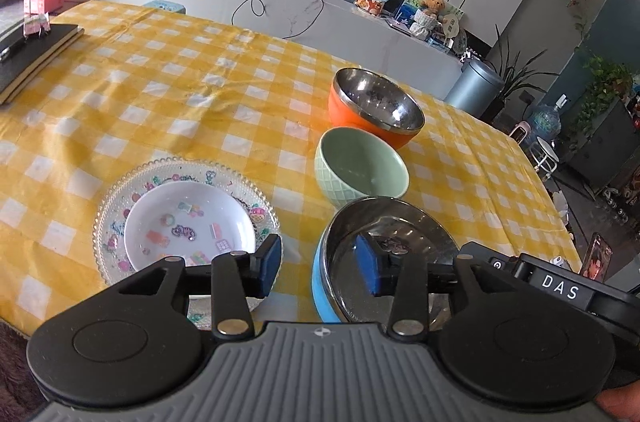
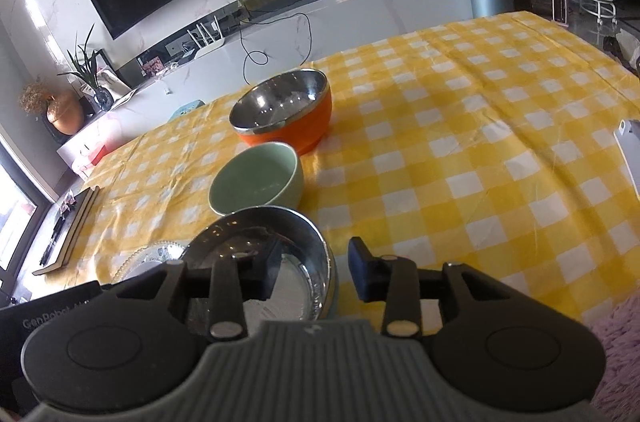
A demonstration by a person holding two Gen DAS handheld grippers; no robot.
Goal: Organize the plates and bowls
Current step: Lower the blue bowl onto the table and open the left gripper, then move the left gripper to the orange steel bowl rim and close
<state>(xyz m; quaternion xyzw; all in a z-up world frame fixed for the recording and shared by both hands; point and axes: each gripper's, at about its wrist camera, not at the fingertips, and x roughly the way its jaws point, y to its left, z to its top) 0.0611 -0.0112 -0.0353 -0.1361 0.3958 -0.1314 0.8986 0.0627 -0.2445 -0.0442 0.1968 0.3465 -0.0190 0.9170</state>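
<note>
A blue bowl (image 1: 400,222) (image 2: 248,234) with a steel lining stands nearest on the yellow checked cloth. My left gripper (image 1: 318,268) is open, and the bowl's left rim runs between its blue pads without touching them. My right gripper (image 2: 316,272) is open too, straddling the bowl's right rim. Behind the blue bowl stand a pale green bowl (image 1: 360,166) (image 2: 256,178) and an orange steel-lined bowl (image 1: 376,102) (image 2: 280,102). To the left, a small white plate (image 1: 188,222) lies in a beaded glass plate (image 1: 116,190) (image 2: 160,254).
Dark notebooks (image 1: 32,54) (image 2: 72,226) lie at the table's far left. A phone (image 1: 596,256) stands near the right edge, and a white object (image 2: 628,150) sits further right. A long low cabinet runs beyond the table's far edge.
</note>
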